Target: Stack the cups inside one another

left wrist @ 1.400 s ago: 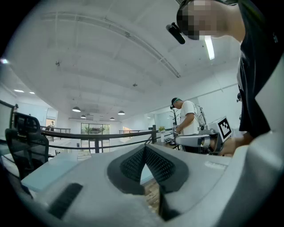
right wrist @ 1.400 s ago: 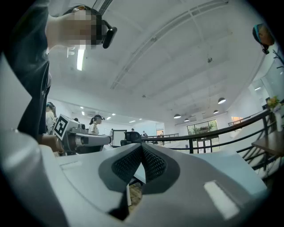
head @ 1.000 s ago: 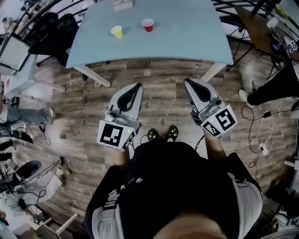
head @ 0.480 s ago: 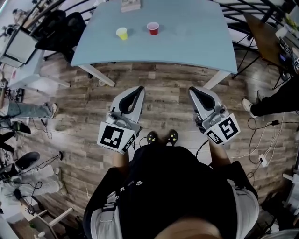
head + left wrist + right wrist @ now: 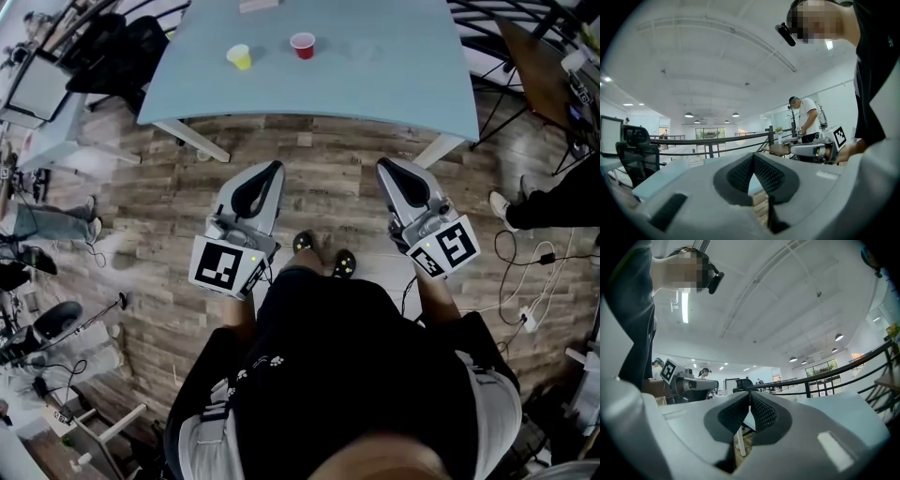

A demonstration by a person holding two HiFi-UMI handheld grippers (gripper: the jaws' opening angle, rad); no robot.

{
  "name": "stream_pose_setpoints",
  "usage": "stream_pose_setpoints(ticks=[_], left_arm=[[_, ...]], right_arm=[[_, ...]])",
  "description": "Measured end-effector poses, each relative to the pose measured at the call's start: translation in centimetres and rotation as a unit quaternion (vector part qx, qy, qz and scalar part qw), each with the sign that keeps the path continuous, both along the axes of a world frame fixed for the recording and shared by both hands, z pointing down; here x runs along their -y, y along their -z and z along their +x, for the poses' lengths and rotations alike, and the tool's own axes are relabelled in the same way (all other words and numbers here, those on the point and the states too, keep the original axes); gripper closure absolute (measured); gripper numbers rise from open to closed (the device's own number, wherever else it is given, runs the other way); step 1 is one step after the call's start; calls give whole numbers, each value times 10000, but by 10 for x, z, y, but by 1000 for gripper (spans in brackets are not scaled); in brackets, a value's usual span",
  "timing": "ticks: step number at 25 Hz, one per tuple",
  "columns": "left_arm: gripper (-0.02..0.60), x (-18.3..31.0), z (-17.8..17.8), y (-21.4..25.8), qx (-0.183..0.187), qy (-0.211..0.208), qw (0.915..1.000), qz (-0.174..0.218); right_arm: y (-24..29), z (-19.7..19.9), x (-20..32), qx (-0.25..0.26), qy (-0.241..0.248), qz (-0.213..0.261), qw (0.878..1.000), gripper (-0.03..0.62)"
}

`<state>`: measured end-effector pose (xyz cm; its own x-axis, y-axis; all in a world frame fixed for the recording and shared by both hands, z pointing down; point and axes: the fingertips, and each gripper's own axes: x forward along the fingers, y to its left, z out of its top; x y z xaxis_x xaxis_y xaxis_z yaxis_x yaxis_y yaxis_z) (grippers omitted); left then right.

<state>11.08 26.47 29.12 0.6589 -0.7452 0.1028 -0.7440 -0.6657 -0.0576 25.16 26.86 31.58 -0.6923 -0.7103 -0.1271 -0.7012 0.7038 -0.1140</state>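
A yellow cup (image 5: 238, 56) and a red cup (image 5: 302, 45) stand upright and apart near the far side of the pale blue table (image 5: 394, 75) in the head view. My left gripper (image 5: 273, 170) and right gripper (image 5: 384, 167) are held over the wooden floor, short of the table's near edge, both pointing toward it. Each one has its jaws shut with nothing between them. In the left gripper view the left gripper (image 5: 752, 156) has its tips meeting. The right gripper (image 5: 750, 393) looks the same in its own view. Neither cup shows in the gripper views.
A flat box (image 5: 260, 5) lies at the table's far edge. White table legs (image 5: 192, 141) stand below the near corners. Office chairs (image 5: 112, 52) sit to the left, cables (image 5: 544, 272) and another person's leg (image 5: 553, 202) to the right. A railing (image 5: 708, 140) runs beyond the table.
Both grippers have crept forward toward the table and the person's feet have stepped. The cups have not moved on the table. Both grippers stay shut.
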Motion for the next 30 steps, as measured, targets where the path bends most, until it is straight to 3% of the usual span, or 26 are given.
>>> stream_pose_setpoints(ticks=[6,11,18,23,30], left_arm=[[594,24,-16,-2,-158,168,9997,81],[594,60,-30,-7,-231,41,9996,144],[594,132,-76,-11,-404,-302,9986,164],[594,184,-114,-21,-264,-222,9993,136],[594,254,-147,-29,-320,-528,9981,-3]], right_arm=[[-2,0,25,-62,-79,-2,9999,585],[-4,-13,57,-118,-285,32,9995,582],[-6,-60,127,-217,-552,29,9982,577],[-12,-88,177,-236,-727,-16,9971,571],[-22,-124,242,-366,-1096,-177,9931,553]])
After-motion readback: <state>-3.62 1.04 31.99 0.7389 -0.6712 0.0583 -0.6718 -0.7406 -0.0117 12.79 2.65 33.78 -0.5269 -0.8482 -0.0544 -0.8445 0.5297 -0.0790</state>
